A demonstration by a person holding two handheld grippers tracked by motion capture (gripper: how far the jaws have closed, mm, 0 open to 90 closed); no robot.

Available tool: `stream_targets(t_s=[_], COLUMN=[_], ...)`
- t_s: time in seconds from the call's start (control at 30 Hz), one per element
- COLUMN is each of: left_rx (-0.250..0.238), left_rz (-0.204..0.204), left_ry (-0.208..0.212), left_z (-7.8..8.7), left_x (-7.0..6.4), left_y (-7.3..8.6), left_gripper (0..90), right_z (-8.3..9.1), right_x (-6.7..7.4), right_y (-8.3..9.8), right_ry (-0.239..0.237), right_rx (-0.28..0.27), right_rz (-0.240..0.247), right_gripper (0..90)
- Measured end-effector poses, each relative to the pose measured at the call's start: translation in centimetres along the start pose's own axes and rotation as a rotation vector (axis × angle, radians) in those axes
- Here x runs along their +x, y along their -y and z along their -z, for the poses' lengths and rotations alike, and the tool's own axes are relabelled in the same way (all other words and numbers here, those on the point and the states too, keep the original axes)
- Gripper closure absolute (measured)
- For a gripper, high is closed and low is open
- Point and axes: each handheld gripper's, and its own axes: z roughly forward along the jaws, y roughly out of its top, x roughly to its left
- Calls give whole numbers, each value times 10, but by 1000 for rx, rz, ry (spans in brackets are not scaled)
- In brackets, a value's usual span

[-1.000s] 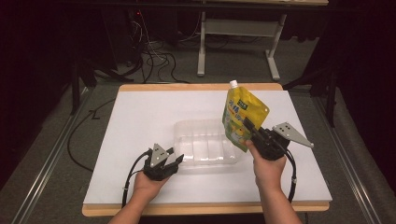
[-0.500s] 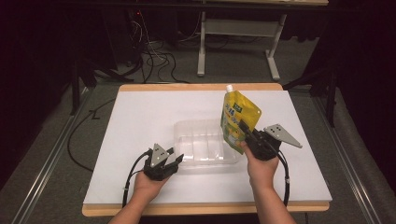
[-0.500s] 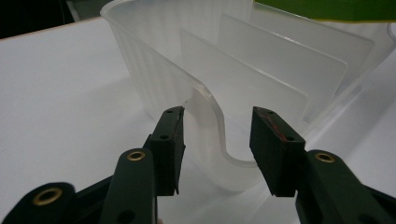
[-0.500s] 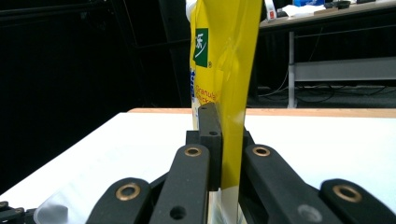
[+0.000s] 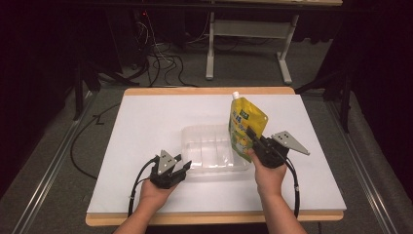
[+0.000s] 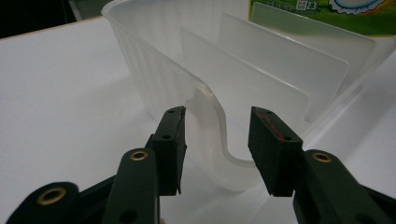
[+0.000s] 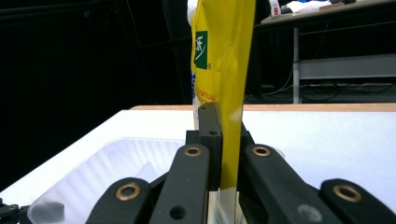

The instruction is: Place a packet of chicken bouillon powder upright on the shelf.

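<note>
A clear plastic container with upright dividers lies at the middle of the white table. My left gripper is at its near left corner. In the left gripper view the container's curved lip sits between the jaws of this gripper, which is open. My right gripper is shut on the lower edge of a yellow spouted pouch. The pouch is held upright over the container's right end. In the right gripper view the pouch rises from the closed right gripper, with the container below left.
The table's wooden front edge runs close to the person's forearms. Behind the table stand a grey desk frame and loose cables on the floor. A metal rail runs along the floor at left.
The right gripper has carried the pouch left, from beside the container to over its right end, and stood it more upright. The left gripper has stayed at the container's corner.
</note>
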Motion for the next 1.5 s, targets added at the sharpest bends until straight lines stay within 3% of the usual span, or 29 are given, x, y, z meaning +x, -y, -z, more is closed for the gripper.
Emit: stream_targets(t_s=[0.3,1.5], left_rx=[-2,-3], left_rz=[4,3], left_ry=[-3,2], left_z=[0,0], left_x=[0,0], left_y=[0,-1], left_gripper=[571,573], right_z=[1,23], right_x=[-2,-8], right_y=[4,28], right_ry=[-4,29], right_rx=[-11,82], right_rz=[10,84], right_gripper=[900,864])
